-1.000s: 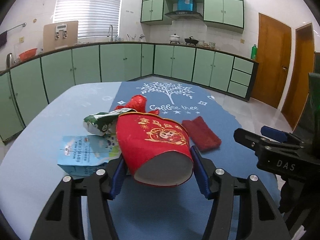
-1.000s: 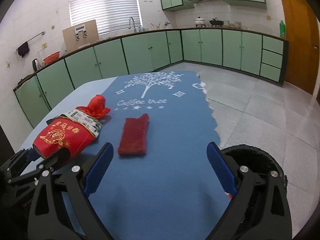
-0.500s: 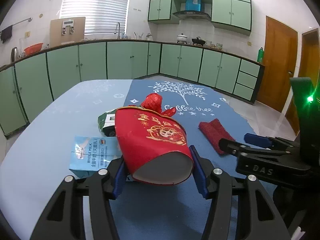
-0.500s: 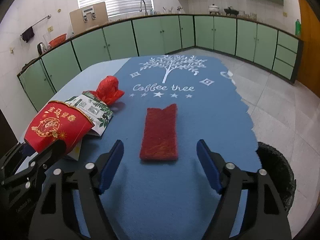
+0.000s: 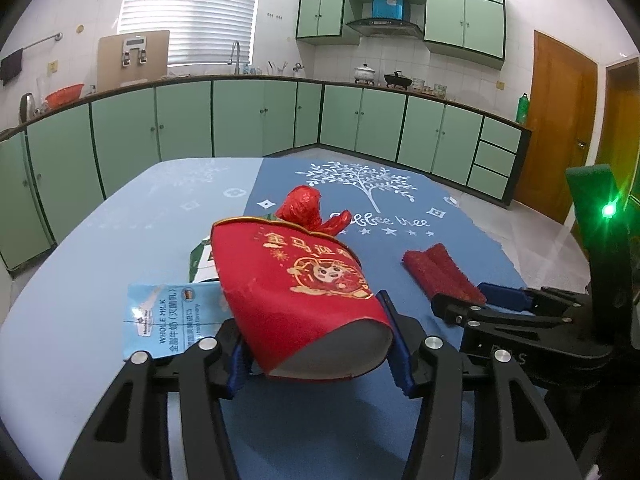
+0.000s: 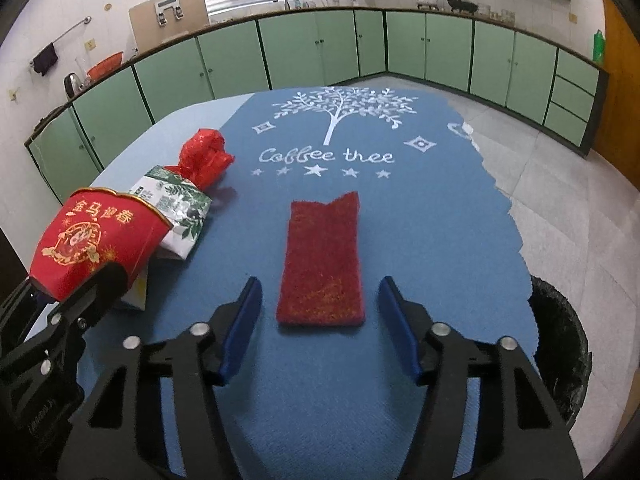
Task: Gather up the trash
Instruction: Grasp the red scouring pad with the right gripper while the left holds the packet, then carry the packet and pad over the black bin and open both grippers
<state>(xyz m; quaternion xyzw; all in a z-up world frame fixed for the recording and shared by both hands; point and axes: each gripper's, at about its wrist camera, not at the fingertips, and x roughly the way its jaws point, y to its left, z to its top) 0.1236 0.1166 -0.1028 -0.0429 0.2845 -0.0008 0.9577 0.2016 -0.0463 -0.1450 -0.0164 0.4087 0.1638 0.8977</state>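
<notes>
1. Left claw [image 5: 316, 344]: closed on a red paper cup [image 5: 296, 292], blue pads pressing both sides near the base, cup tipped on its side with the rim pointing away, raised off the bench [image 5: 80, 264].
2. Right claw [image 6: 320, 326]: wide open, holding nothing, fingers reaching either side of the near end of a red scouring pad [image 6: 322, 268], neither pad touching it.
3. Red scouring pad: flat on the blue mat [image 6: 420, 208], lengthwise away from the right claw, below the "Coffee tree" lettering.
4. Light-blue milk carton [image 5: 172, 320]: flattened, lying on the bench just left of the left claw, partly under the cup.
5. Green-and-white packet [image 6: 176, 208]: lying behind the cup, touching a crumpled red wrapper [image 6: 204, 156] at its far end.
6. Black bin [image 6: 560, 340]: on the floor just past the right edge of the bench, only its rim and side visible.
7. Green cupboards [image 5: 240, 120]: along the far walls.
</notes>
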